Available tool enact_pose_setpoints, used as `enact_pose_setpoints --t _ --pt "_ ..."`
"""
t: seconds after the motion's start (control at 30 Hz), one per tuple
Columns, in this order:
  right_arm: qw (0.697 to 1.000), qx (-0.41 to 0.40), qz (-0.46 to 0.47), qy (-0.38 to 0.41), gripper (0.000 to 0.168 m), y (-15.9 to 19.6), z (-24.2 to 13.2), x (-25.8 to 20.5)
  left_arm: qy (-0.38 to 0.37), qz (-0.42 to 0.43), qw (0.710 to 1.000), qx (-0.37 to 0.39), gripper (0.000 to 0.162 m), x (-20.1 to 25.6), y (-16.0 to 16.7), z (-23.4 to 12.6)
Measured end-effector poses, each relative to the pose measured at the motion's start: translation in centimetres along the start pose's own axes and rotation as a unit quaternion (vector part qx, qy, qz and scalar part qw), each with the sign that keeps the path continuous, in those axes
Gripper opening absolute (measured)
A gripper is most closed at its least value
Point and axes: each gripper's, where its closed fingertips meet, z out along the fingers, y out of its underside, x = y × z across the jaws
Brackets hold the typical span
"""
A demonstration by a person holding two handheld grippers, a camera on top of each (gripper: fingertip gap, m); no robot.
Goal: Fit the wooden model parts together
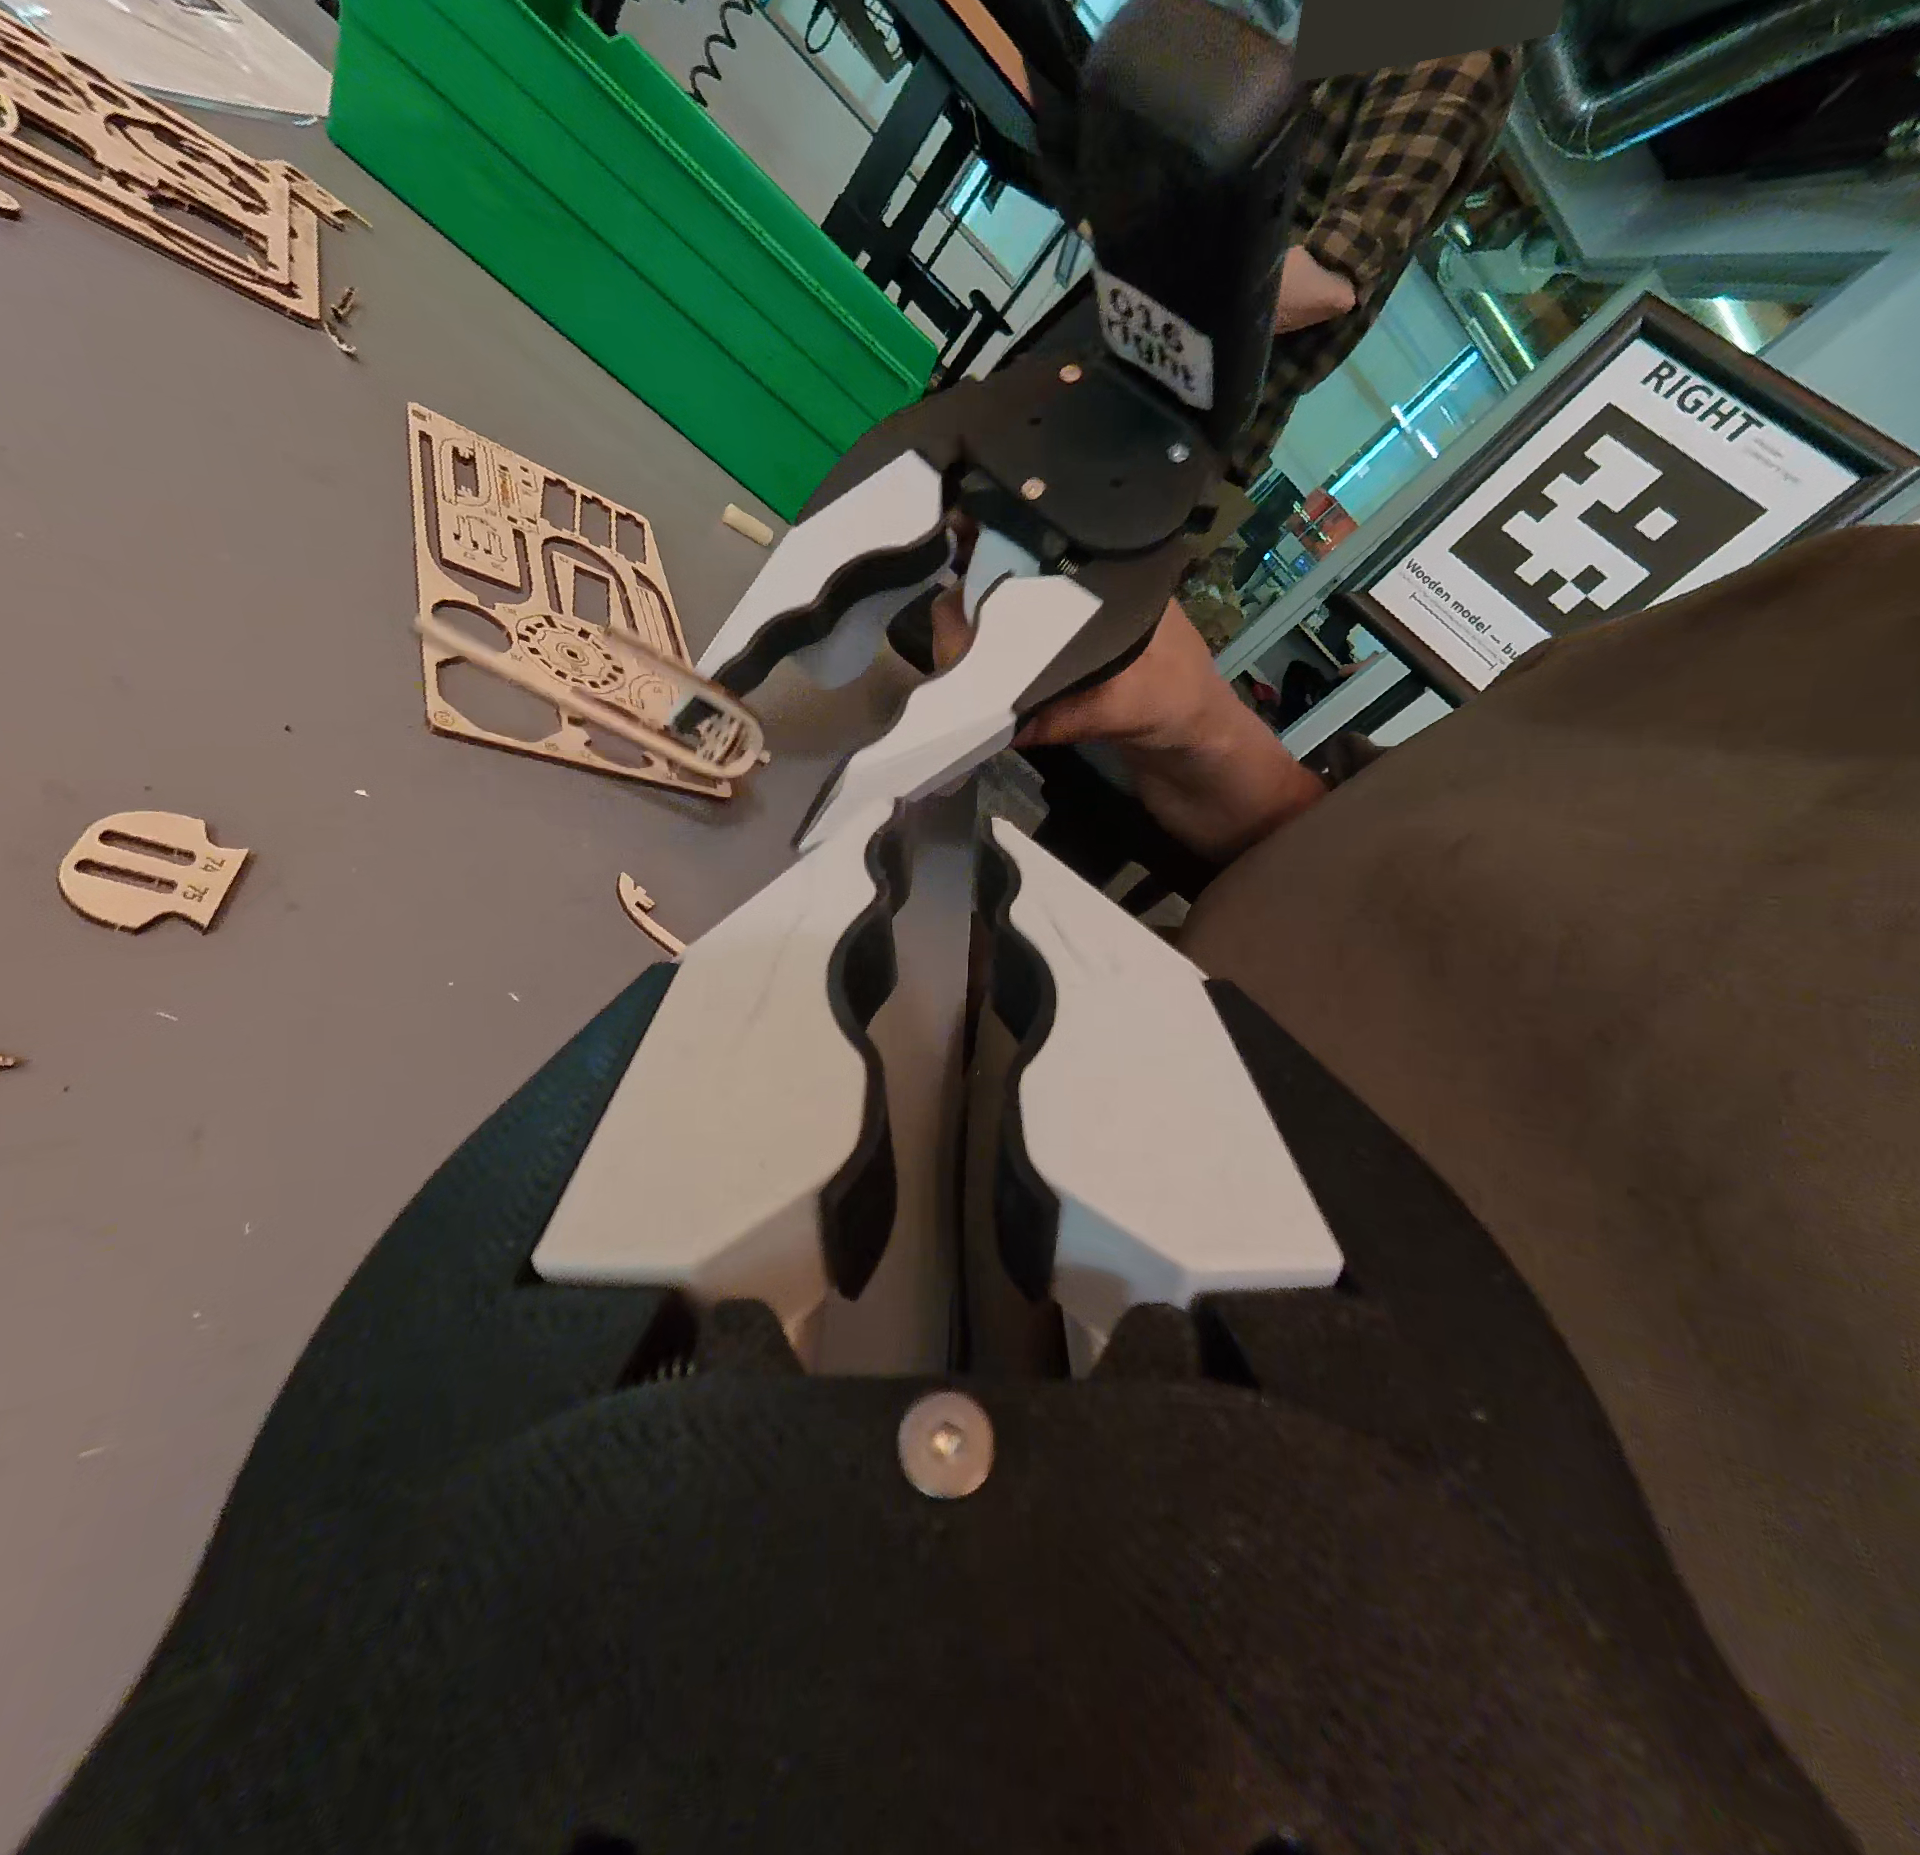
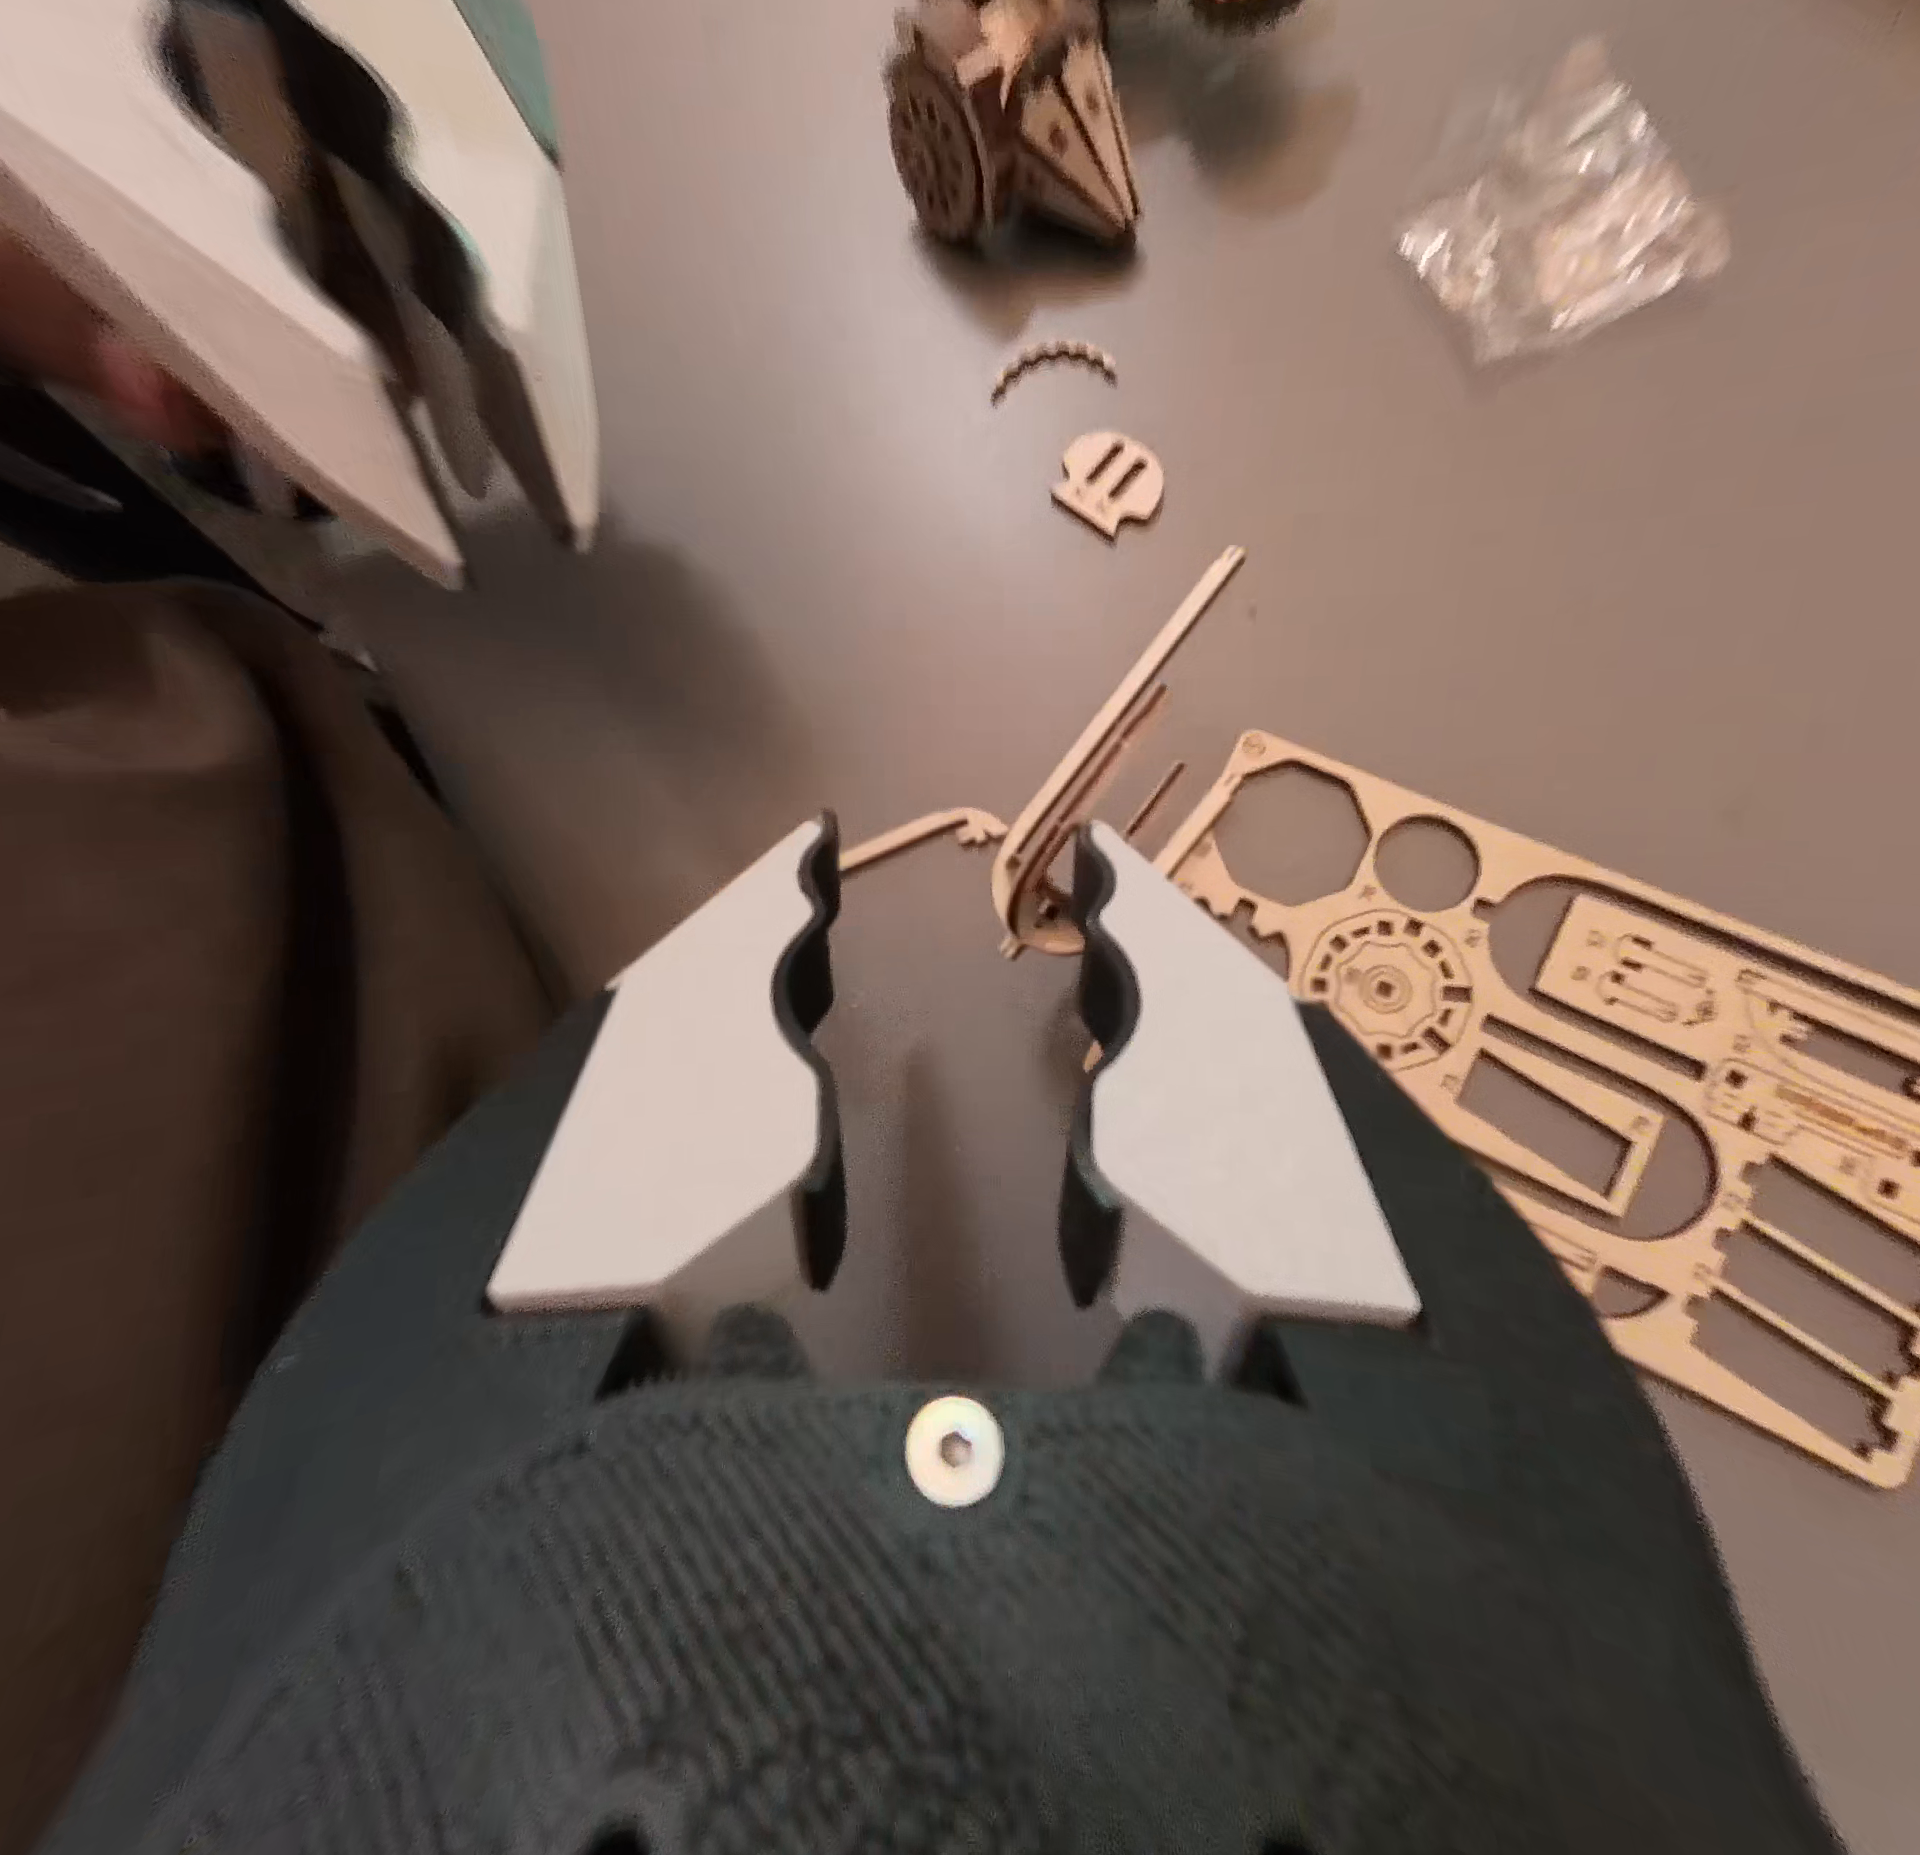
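Note:
A long wooden loop piece (image 2: 1127, 725) stands tilted on the grey table (image 2: 1455, 558), its rounded end against the inner side of my right gripper's right finger. My right gripper (image 2: 956, 860) is open and grips nothing. It also shows in the left wrist view (image 1: 774, 756), with the blurred loop piece (image 1: 623, 699) at its tip. My left gripper (image 1: 940, 834) hangs over the table's near edge, its jaws a narrow gap apart with nothing seen between them. It appears blurred at the upper left of the right wrist view (image 2: 514, 548).
A cut-out wooden sheet (image 2: 1558, 1057) lies right of the loop piece. Nearby are a slotted rounded piece (image 2: 1112, 480), a toothed arc (image 2: 1049, 366), a thin curved piece (image 2: 914, 834), the part-built model (image 2: 1008, 132) and a plastic bag (image 2: 1558, 205). A green crate (image 1: 582, 174) and more sheets (image 1: 156, 164) stand behind.

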Motion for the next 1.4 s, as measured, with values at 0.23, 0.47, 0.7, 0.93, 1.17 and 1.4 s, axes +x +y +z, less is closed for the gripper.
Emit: enact_pose_setpoints --t 0.23,0.47,0.7,0.93,1.17,1.4 --pt "0.995 0.019 -0.073 -0.059 0.023 0.0 -0.1 -1.9 0.003 -0.007 1.0 0.007 0.011 -0.1 -0.3 0.0" --pt "0.984 0.023 -0.174 -0.032 0.002 -0.4 1.1 -3.5 -0.047 0.0 0.998 -0.039 0.018 -1.7 1.1 0.0" --pt "0.978 -0.008 -0.206 -0.017 0.002 0.5 2.2 -3.5 -0.071 0.026 0.994 -0.083 0.025 -2.2 2.5 0.4" --pt "0.972 0.006 -0.235 -0.024 0.002 0.2 1.9 -4.6 -0.076 0.052 0.989 -0.115 0.015 -2.0 3.7 1.1" --pt "0.969 0.02 -0.244 -0.038 0.006 -0.1 1.8 -5.3 -0.064 0.046 0.99 -0.117 0.002 -1.8 3.7 0.8" --pt "0.972 0.104 -0.198 -0.068 0.031 -2.2 -0.4 -5.1 -0.057 0.01 0.995 -0.076 0.002 -2.2 2.3 -0.1"
